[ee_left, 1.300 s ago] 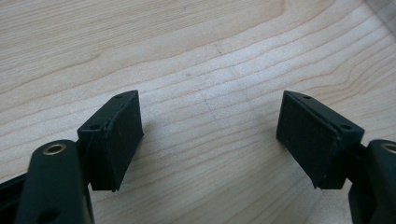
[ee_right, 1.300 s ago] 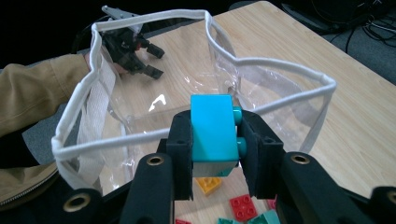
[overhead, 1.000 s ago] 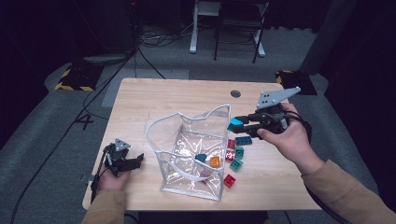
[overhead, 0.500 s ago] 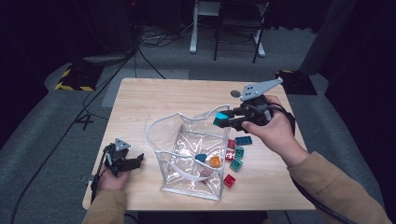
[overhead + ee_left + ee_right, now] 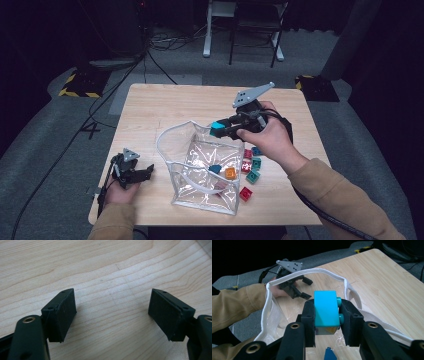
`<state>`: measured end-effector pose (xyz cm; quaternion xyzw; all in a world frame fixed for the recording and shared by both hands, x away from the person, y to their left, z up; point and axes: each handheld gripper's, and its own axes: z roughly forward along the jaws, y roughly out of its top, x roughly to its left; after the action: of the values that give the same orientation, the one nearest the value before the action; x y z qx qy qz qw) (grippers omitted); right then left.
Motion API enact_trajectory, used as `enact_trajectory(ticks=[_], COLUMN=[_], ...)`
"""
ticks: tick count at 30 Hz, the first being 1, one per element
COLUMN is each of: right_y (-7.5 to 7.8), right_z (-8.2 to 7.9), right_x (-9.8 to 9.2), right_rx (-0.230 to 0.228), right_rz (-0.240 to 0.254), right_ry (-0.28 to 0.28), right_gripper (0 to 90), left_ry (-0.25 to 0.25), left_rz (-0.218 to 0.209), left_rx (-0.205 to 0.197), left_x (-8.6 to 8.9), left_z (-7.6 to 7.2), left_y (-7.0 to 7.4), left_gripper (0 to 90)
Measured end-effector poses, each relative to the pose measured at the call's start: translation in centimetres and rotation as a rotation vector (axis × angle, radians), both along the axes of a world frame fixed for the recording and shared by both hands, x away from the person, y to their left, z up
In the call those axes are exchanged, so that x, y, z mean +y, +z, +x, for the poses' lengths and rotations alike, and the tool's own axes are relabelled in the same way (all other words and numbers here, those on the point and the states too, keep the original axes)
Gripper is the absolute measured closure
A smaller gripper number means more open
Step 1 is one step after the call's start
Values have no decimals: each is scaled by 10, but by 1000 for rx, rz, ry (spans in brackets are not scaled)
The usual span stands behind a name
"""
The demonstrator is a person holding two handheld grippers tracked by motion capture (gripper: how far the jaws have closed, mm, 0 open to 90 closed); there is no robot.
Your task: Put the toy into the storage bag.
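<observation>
My right gripper [image 5: 220, 128] is shut on a cyan block [image 5: 326, 311], which it holds over the far right rim of a clear plastic bag [image 5: 200, 195] with a white-trimmed opening [image 5: 268, 300]. The same cyan block [image 5: 217, 128] hangs just above the bag's edge in the high view. Inside the bag lie a blue block [image 5: 215, 169] and an orange one [image 5: 230, 173]. My left gripper [image 5: 141, 174] rests open on the table at the near left, and its pads [image 5: 62, 312] stand wide apart over bare wood.
Several loose red and teal blocks [image 5: 252, 170] lie on the wooden table [image 5: 165, 107] just right of the bag, under my right forearm. Cables trail across the dark floor [image 5: 90, 85] beyond the table, and a chair stands at the back.
My right gripper has carried the cyan block leftward, from beside the loose blocks to above the bag's far right rim. The left gripper has stayed put.
</observation>
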<state>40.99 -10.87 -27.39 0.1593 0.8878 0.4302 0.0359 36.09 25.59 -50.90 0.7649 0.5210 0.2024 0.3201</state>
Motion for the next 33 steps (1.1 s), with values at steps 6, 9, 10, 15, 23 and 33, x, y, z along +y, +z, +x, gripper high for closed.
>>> enact_trajectory(ticks=[6,9,10,15,23,33], right_y=[-10,-18,-21,-35,-49,-52], right_z=[2,2,2,1,-4,-11], right_x=[10,14,15,20,28,31], right_rx=[18,33,39,61,85,117], right_rz=[-15,-28,-34,-58,-115,-171], right_ry=[5,9,10,15,29,16], right_gripper=[678,678,678,678,677,624], left_ry=[-1,0,0,1,1,1], left_rz=[1,1,1,-1,0,-1], left_rx=[2,0,1,0,2,0], left_x=[0,0,0,0,0,0], left_z=[0,0,0,0,0,0], left_y=[0,0,0,0,0,0], left_gripper=[227,227,227,227,227,227])
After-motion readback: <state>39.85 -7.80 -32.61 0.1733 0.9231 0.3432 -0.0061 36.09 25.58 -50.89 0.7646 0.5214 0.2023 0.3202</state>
